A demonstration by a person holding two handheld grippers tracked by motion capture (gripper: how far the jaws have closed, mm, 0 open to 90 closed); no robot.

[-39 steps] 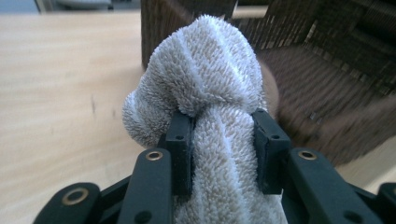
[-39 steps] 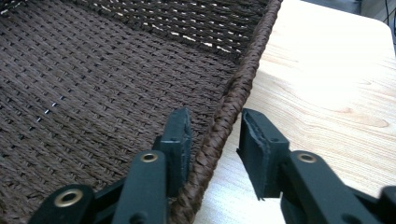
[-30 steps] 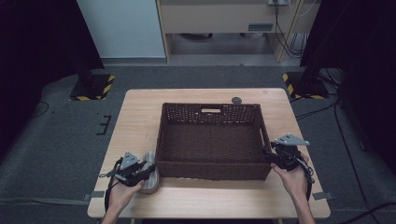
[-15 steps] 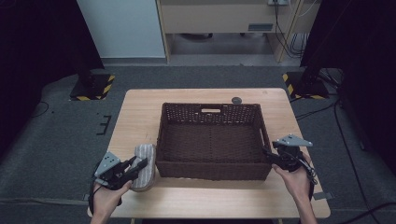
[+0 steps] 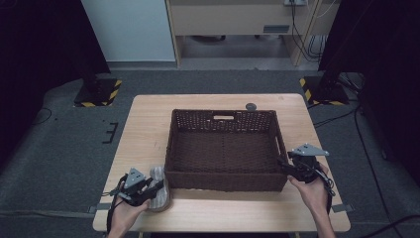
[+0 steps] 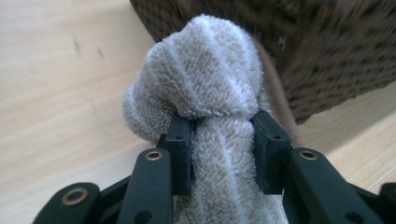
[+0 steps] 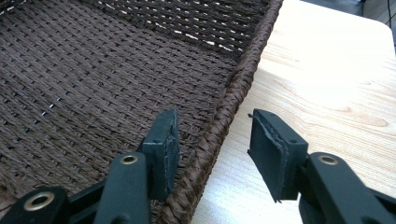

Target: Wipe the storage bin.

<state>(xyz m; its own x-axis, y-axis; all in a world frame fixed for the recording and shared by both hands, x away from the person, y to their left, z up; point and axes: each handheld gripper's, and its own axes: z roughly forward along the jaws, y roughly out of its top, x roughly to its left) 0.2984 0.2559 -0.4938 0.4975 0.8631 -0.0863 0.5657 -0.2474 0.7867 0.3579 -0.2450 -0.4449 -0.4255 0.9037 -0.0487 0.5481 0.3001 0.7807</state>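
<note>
Rolled towel [image 6: 205, 84], grey-beige terry, sits pinched in my left gripper [image 6: 223, 151]. My two black jaws press into its middle from either side, the pile bulging above them in a rounded knob. From the high view the towel [image 5: 159, 191] lies on the wooden table [image 5: 143, 134], just off the near left corner of the basket [image 5: 225, 148], close beside its front wall; I cannot tell whether cloth and weave touch. In the left gripper view the dark woven wall rises right behind the towel, blurred.

My left gripper [image 5: 148, 191] is low over the table's near left edge, my hand [image 5: 126, 213] under it, cable trailing beside the wrist.

Basket: dark brown wicker, rectangular, open top, a handle slot in the far wall. It stands in the middle of the table.

My right gripper [image 7: 212, 151] straddles the basket's right rim: one jaw inside over the woven floor, the other outside over bare wood, the braided edge between them. Jaws apart, gripping nothing. High view puts that gripper [image 5: 287, 168] at the basket's near right corner.

A small round dark object [image 5: 251, 106] lies on the table just beyond the basket's far wall.
</note>
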